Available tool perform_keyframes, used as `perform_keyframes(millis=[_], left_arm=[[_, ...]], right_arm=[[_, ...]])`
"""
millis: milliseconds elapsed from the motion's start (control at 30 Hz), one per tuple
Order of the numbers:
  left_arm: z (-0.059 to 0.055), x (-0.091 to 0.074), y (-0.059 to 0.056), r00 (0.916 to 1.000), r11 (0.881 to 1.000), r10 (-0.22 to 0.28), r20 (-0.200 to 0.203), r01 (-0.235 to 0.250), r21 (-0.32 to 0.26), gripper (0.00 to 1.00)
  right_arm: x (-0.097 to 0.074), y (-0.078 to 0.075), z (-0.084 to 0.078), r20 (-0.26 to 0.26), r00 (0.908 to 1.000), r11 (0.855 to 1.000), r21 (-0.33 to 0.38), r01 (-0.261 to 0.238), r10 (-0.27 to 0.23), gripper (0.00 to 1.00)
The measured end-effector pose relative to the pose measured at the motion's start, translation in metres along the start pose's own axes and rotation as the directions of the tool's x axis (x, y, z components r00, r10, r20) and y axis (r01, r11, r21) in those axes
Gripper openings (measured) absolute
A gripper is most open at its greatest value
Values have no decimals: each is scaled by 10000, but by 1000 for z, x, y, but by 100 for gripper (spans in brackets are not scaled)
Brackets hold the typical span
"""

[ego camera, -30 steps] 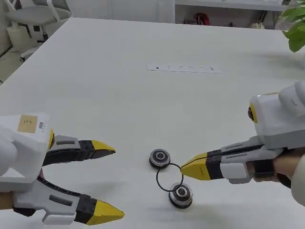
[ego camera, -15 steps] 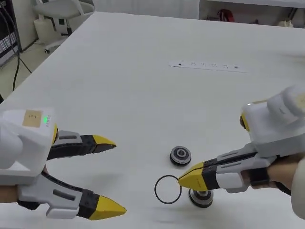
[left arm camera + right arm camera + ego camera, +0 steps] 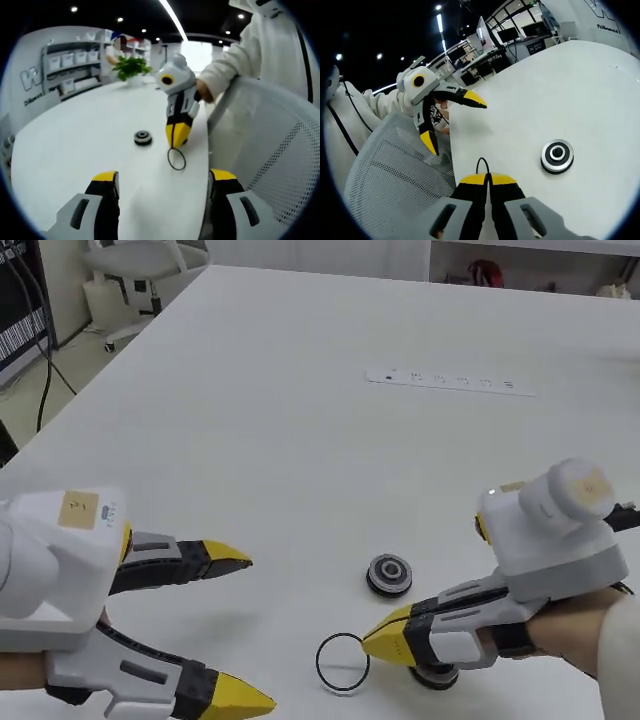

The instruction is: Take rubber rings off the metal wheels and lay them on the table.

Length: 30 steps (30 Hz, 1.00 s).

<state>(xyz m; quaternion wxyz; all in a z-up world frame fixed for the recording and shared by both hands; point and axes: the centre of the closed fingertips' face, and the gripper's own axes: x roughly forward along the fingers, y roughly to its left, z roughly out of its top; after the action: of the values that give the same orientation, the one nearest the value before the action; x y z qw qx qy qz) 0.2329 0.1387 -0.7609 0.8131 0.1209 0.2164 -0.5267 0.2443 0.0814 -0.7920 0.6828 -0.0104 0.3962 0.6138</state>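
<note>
Dragged nearer since a sec ago: rubber ring [image 3: 342, 663], now clear of far metal wheel [image 3: 389, 575], flat on tabletop [image 3: 300, 440]. Right gripper [image 3: 385, 643] jaws pinch its edge; left gripper [image 3: 257, 631] jaws gape, idle. Ring's off, prob.

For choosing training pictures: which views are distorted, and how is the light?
Head view: undistorted, even light, soft shadows on the table by the left gripper. Left and right gripper views: fisheye bends the table edge; bright lamps on dark ceilings.
</note>
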Motion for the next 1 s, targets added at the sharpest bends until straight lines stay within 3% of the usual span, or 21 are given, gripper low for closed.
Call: perform_keyframes(millis=[400,567,767,1000], left_arm=[[0,6,-1,10000,10000,-74,45,75,-54,74],[1,8,0,9999,9997,-83,151,87,-212,74],[6,11,-1,9997,9997,-215,103,216,-91,74],[20,15,0,9991,9993,-363,236,362,64,74]], right_arm=[[3,-22,-4,152,9936,9909,-736,1125,-1116,0],[0,-24,0,324,9916,9885,-818,1272,-1249,2],[-15,-32,8,609,9860,9825,-943,1606,-1553,4],[-43,-37,7,740,9814,9736,-1321,1860,-1774,6]])
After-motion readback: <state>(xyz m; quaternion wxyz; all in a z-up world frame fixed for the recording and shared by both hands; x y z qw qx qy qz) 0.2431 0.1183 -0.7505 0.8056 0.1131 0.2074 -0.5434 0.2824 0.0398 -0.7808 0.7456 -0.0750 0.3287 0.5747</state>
